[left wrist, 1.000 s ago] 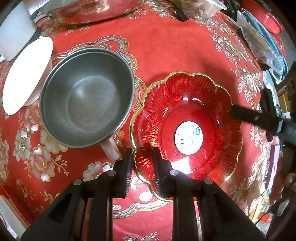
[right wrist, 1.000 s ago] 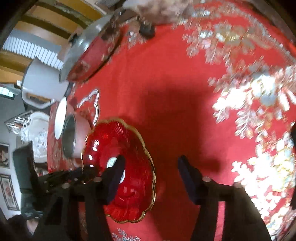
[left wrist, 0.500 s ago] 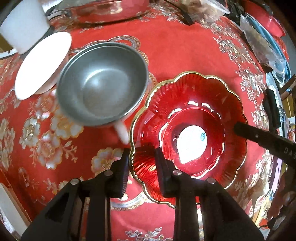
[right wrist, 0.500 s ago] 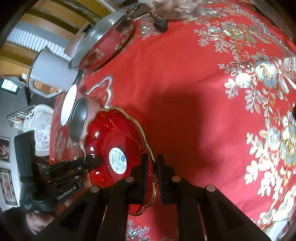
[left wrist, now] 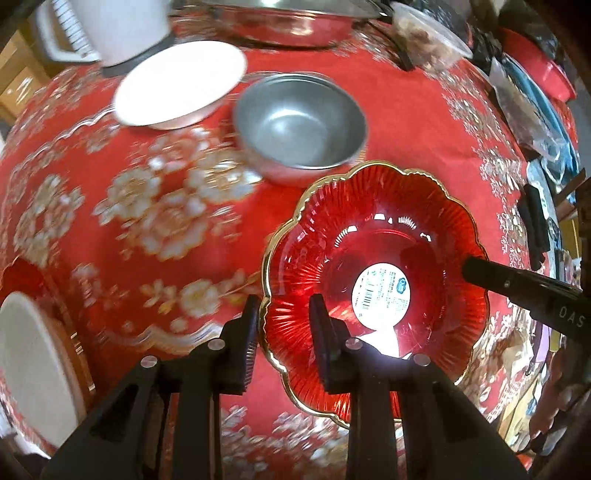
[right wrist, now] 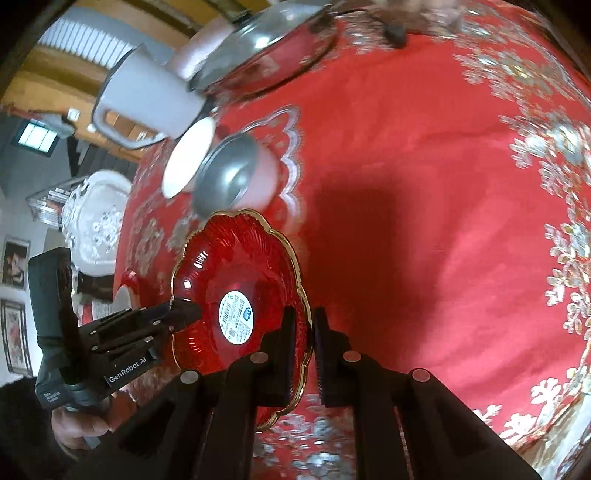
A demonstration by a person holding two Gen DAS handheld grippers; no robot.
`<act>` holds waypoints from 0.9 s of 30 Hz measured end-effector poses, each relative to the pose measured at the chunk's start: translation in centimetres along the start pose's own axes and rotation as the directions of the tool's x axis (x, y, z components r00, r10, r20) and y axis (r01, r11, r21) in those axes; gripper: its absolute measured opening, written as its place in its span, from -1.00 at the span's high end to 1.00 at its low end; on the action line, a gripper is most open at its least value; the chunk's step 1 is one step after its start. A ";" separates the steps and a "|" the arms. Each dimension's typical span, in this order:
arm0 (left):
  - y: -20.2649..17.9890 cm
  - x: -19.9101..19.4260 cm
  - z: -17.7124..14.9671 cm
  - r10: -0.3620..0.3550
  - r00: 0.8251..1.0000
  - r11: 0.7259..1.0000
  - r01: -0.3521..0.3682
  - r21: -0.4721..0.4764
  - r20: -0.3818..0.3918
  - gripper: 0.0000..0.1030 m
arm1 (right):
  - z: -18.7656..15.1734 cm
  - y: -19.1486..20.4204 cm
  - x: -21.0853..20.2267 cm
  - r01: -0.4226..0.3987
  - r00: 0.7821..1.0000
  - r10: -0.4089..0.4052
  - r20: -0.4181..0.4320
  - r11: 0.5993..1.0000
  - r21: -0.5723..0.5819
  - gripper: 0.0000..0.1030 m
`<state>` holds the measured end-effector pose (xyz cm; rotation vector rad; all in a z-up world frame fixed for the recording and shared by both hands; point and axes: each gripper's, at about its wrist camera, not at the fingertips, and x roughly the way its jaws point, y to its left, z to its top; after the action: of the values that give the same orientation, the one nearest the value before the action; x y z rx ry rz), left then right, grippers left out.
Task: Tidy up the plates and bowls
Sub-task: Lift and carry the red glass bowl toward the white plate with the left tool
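- Red scalloped glass bowl with a gold rim (left wrist: pixel 373 258): it sits tilted above the red floral tablecloth (left wrist: pixel 147 206), a round white barcode sticker (left wrist: pixel 382 295) at its centre. You hold it from two opposite sides.
- Your left gripper (left wrist: pixel 282 332): clamped on the near rim of the glass bowl, one finger outside the wall, the other inside.
- Your right gripper (right wrist: pixel 304 343): pinched shut on the opposite rim, the gold edge between its pads; in the left wrist view only one black finger tip (left wrist: pixel 476 271) shows at the bowl's far-right edge.
- Round stainless steel bowl (left wrist: pixel 299 123): upright on the cloth just beyond the glass bowl, close to its rim.
- Shallow white ceramic plate (left wrist: pixel 181 85): beside the steel bowl, further from you.
- White plastic jug with handle (left wrist: pixel 110 29): behind the white plate.
- Glass-lidded steel pan (right wrist: pixel 266 48): at the table's far side.
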<state>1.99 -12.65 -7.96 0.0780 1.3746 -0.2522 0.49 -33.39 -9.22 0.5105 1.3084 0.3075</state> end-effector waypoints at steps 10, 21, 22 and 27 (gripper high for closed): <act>7.3 -4.3 -2.9 0.029 0.998 0.990 -0.020 -0.143 0.059 0.54 | -0.2 7.9 2.2 -0.059 0.997 0.054 -0.047 0.990 -0.129 0.82; 17.6 -8.0 -6.3 0.115 0.989 0.938 -0.078 -0.337 0.092 0.54 | -0.3 18.8 7.0 -0.145 0.986 0.116 -0.122 0.951 -0.272 0.74; 18.4 -8.2 -6.5 0.124 0.988 0.933 -0.085 -0.349 0.092 0.54 | -0.3 19.6 7.6 -0.155 0.984 0.122 -0.133 0.948 -0.277 0.74; 22.3 -9.1 -8.0 0.167 0.982 0.902 -0.118 -0.415 0.083 0.54 | -0.7 23.5 10.6 -0.181 0.975 0.128 -0.181 0.931 -0.317 0.74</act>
<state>-2.34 11.82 -2.70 -0.1825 1.2729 0.1567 3.95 -8.07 -5.95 0.3069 1.3364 0.6996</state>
